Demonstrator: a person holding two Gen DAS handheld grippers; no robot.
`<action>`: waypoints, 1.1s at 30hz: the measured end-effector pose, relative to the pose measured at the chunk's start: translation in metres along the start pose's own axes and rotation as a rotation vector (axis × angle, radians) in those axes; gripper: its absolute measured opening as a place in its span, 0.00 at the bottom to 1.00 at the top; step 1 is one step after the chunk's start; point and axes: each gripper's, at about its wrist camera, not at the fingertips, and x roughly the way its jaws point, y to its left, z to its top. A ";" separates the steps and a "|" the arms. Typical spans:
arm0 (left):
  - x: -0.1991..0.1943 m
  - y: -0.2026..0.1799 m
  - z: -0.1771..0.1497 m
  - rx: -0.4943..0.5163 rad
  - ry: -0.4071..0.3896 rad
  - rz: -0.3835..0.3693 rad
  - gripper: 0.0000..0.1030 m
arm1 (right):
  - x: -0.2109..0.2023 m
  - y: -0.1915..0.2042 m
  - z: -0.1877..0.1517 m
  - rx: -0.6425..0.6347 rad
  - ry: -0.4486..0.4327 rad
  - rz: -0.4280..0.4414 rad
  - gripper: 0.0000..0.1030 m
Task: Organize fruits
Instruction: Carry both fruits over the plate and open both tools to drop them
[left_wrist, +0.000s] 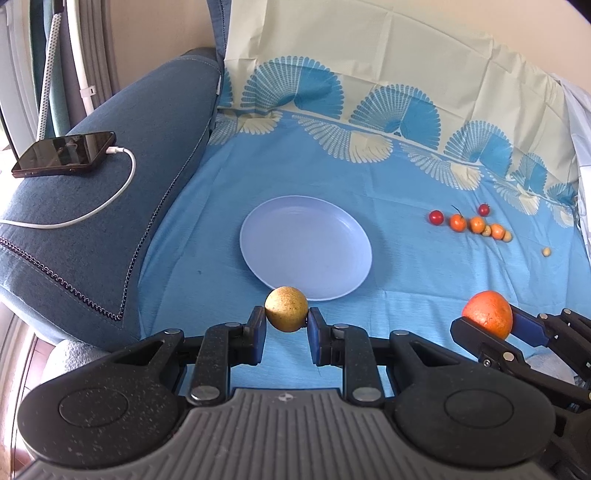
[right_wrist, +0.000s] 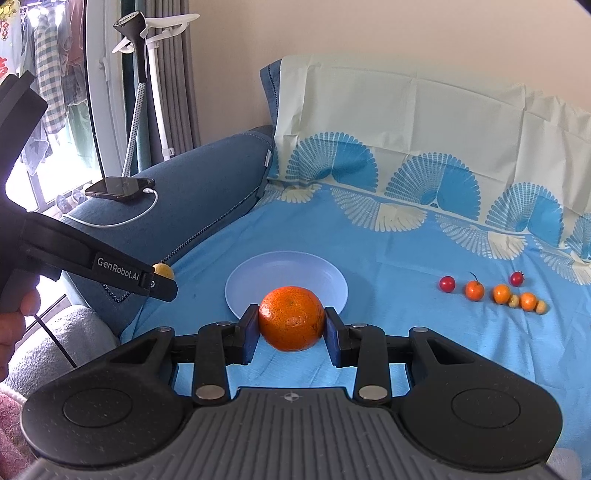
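My left gripper (left_wrist: 286, 320) is shut on a small yellow-brown round fruit (left_wrist: 286, 308), held just in front of the near rim of the pale blue plate (left_wrist: 288, 225). My right gripper (right_wrist: 291, 325) is shut on an orange (right_wrist: 291, 317), also near the plate (right_wrist: 295, 266) and on its near side. In the left wrist view the right gripper with the orange (left_wrist: 489, 313) shows at the lower right. A row of small red and orange fruits (left_wrist: 476, 223) lies on the blue cloth to the right of the plate, seen too in the right wrist view (right_wrist: 498, 291).
A blue sofa arm (left_wrist: 110, 206) at the left carries a phone (left_wrist: 64, 153) on a white charging cable (left_wrist: 110, 199). A patterned blue and cream cloth (left_wrist: 369, 177) covers the seat and backrest. A person's hand (right_wrist: 14, 325) holds the left gripper's handle.
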 end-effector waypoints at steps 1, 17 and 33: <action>0.002 0.002 0.001 -0.003 0.002 0.002 0.25 | 0.003 0.001 0.001 -0.001 0.004 0.002 0.37; 0.046 0.014 0.034 -0.017 0.049 0.026 0.25 | 0.054 -0.002 0.016 0.012 0.074 0.035 0.37; 0.135 0.006 0.078 0.005 0.125 0.045 0.25 | 0.143 -0.025 0.029 0.062 0.153 0.016 0.37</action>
